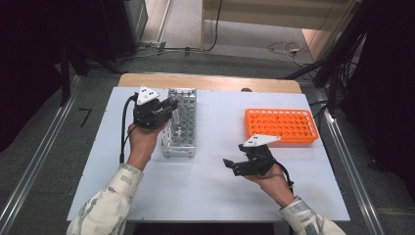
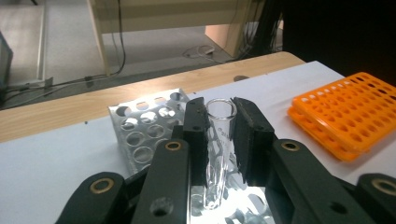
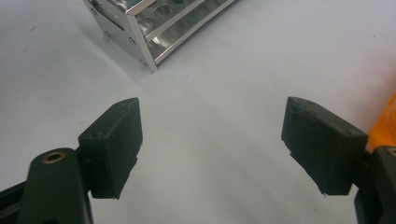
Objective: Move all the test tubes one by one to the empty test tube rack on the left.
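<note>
White tabletop (image 1: 215,186) carries a metal tube rack (image 1: 180,122) and an orange rack (image 1: 281,125). Above the metal rack, the left gripper (image 2: 219,128) clamps a clear glass test tube (image 2: 218,154), upright, mouth up, base among the holes. Right gripper (image 3: 212,140) hovers wide open over bare tabletop.

In the left gripper view, the lower end of the glass tube (image 2: 219,149) goes down behind the gripper body, so its bottom is hidden. The bottom edge of this picture cuts the metal rack (image 2: 140,135), and the right edge cuts the orange rack (image 2: 348,116). In the high view, the left gripper (image 1: 169,105) covers the tube, which is too small to tell there. In the right gripper view, the top edge cuts the metal rack, and the orange rack is only a blurred strip at the right edge.
</note>
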### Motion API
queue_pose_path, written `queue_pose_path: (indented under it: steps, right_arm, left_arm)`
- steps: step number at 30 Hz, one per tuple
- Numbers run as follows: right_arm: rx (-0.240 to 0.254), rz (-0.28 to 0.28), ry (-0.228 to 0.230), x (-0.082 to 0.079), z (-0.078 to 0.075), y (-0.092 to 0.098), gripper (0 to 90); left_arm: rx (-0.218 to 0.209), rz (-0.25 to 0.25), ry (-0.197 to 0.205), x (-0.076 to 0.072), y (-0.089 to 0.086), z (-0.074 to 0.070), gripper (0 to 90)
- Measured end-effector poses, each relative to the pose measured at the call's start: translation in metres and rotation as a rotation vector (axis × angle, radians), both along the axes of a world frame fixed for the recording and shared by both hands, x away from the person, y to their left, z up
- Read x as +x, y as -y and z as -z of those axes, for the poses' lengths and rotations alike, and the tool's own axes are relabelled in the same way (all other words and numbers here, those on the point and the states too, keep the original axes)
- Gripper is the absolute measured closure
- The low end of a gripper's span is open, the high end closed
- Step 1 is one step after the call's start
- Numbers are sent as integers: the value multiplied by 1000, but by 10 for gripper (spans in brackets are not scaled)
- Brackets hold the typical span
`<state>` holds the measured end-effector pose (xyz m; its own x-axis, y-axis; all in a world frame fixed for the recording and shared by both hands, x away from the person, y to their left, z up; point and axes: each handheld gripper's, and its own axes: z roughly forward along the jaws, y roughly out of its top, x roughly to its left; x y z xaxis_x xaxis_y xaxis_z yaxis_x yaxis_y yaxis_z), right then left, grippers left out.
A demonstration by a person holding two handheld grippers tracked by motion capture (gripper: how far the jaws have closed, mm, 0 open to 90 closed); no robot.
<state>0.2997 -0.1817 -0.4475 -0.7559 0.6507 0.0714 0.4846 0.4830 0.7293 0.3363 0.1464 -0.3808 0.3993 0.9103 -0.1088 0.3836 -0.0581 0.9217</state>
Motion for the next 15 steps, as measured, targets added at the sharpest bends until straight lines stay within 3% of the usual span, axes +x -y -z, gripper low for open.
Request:
queue_pose_path:
  steps: [15]
  right_arm:
    - [6, -2, 2, -1, -1, 1, 196]
  left_arm:
    - [38, -84, -8, 22, -12, 7, 758]
